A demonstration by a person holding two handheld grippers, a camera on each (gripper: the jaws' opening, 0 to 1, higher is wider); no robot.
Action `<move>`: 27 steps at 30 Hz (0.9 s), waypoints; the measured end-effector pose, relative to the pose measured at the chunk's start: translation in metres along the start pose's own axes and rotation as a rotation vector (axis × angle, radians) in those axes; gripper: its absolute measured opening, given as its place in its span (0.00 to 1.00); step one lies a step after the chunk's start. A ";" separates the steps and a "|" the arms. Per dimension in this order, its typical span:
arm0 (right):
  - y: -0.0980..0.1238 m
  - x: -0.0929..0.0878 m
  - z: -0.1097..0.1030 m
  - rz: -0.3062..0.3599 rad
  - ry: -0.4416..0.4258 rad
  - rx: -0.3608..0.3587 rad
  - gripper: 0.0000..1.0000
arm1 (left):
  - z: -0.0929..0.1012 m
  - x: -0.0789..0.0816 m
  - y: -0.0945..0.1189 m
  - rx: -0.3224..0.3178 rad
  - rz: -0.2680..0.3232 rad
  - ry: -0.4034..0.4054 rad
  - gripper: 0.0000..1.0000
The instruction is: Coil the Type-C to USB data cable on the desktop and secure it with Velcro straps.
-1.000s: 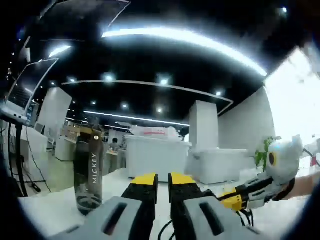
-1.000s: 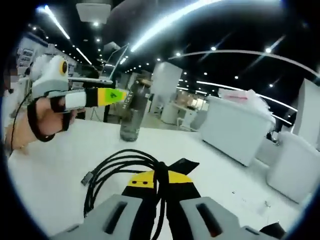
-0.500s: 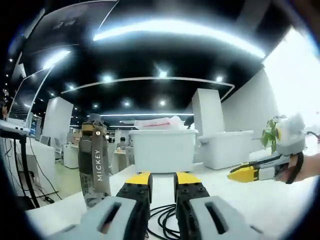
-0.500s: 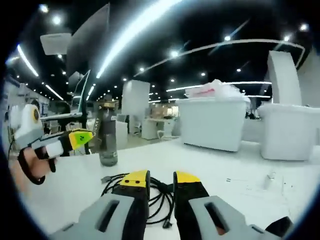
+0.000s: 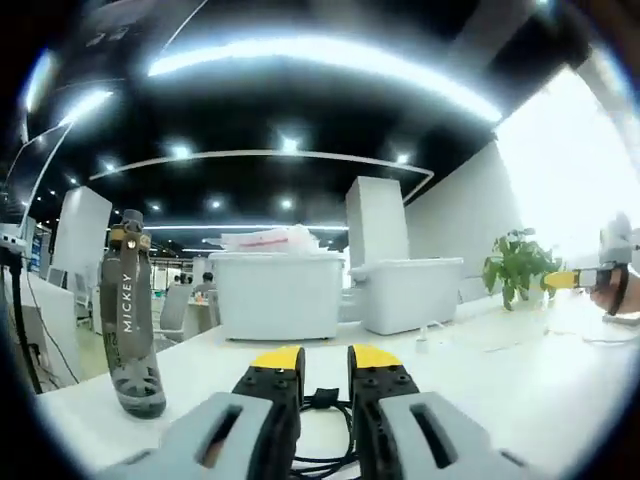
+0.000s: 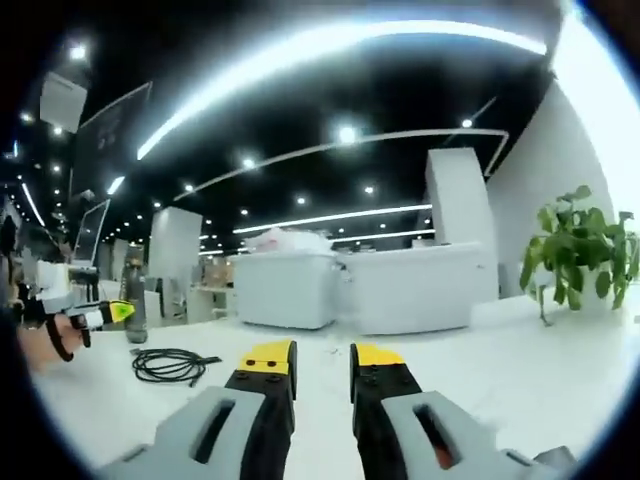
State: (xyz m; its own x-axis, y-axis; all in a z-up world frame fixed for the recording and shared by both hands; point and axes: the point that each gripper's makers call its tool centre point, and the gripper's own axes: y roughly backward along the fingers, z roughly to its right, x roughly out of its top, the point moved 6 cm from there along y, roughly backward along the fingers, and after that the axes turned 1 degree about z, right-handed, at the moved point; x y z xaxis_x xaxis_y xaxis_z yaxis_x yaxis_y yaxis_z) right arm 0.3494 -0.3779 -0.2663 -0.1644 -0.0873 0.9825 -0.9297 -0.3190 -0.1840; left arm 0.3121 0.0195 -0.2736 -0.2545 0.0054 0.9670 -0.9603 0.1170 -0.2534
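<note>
Left gripper point(image 5: 324, 362), jaws slightly apart and empty, sits just behind the coiled black cable point(image 6: 170, 364). Right gripper point(image 6: 322, 360), likewise parted and empty, is well off to the coil's right, so left looks nearer.

Both the left claw point(image 5: 322, 372) and right claw point(image 6: 322, 368) stand slightly parted, empty.

Smooth white desktop point(image 6: 560, 380); matt black cable point(image 6: 168, 364); translucent smoky plastic bottle point(image 5: 132, 318).
</note>
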 end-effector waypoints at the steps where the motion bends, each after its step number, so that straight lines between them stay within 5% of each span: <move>1: 0.003 -0.005 0.006 -0.003 0.001 -0.024 0.27 | 0.002 -0.001 0.001 0.001 0.000 0.006 0.19; 3: 0.007 -0.014 0.013 0.009 0.003 -0.057 0.27 | 0.006 -0.003 0.003 0.013 -0.006 0.011 0.22; 5: 0.007 -0.020 0.009 -0.061 -0.046 -0.035 0.30 | 0.007 -0.008 0.006 0.032 -0.024 -0.004 0.23; 12: 0.015 -0.018 -0.010 -0.001 0.052 -0.018 0.40 | 0.005 -0.027 0.006 0.064 -0.085 -0.041 0.37; 27: 0.013 -0.031 0.000 -0.051 0.023 -0.068 0.49 | 0.004 -0.031 0.005 0.064 -0.114 -0.101 0.38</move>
State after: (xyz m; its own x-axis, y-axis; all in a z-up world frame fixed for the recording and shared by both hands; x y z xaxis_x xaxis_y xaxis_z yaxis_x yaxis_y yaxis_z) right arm 0.3421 -0.3798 -0.2993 -0.1228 -0.0507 0.9911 -0.9572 -0.2576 -0.1318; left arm 0.3148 0.0161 -0.3051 -0.1510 -0.1044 0.9830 -0.9880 0.0480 -0.1467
